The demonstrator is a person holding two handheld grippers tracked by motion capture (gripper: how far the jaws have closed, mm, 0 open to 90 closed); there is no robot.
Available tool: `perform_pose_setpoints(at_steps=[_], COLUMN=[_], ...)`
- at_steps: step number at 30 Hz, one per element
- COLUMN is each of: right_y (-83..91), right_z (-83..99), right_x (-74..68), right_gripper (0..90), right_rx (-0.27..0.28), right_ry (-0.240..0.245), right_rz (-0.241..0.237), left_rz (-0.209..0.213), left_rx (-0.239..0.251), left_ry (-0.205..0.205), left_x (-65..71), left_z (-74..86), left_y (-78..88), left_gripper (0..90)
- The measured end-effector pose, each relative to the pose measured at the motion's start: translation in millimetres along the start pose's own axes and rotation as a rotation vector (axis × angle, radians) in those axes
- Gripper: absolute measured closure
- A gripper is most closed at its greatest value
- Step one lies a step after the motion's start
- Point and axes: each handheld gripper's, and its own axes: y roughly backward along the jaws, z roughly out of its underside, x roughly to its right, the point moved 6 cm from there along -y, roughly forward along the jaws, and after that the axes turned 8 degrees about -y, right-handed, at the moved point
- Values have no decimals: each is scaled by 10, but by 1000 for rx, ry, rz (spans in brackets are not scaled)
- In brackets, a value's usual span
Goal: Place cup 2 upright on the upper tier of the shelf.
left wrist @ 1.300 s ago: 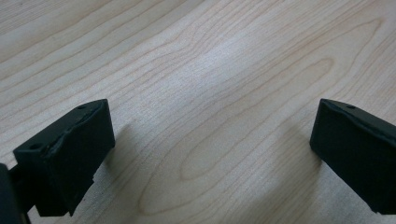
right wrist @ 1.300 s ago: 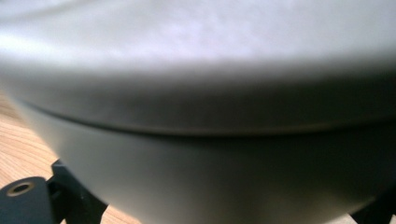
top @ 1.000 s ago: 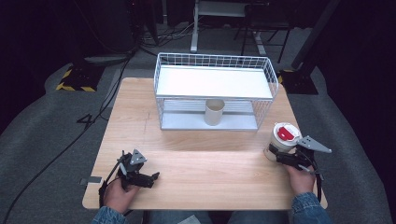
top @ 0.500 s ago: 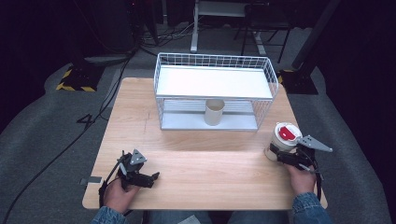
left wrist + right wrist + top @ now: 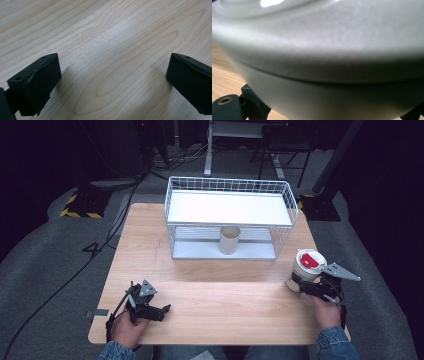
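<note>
A white container with a red lid stands near the table's right edge. My right gripper is shut on its lower part, one jaw on each side. In the right gripper view the container's white wall looms very close, with a black fingertip at the lower left. My left gripper lies low over the table's front left, pointing right. Its jaws stand wide open over bare wood, with nothing between them.
A white wire basket stands upturned at the back middle of the wooden table, like a shelf. A beige cup stands under it on the lower level. Grey carpet and cables surround the table.
</note>
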Motion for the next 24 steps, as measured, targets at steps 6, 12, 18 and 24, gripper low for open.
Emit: perform_pose_setpoints(at_steps=[6,12,18,24], right_y=[59,107,152,203], right_z=[-114,-214,-320,-465], right_x=[-25,-57,-90,-158], right_gripper=[100,100,100,100], right_rx=[5,1,-2,2], right_ry=[-13,-19,-10,-8], right_rz=[-18,-30,-37,-53], left_rz=[0,0,0,0], left_rx=[0,0,0,0], left_ry=[0,0,0,0], left_x=[0,0,0,0], left_z=[0,0,0,0], left_y=[0,0,0,0], left_gripper=[4,4,4,4])
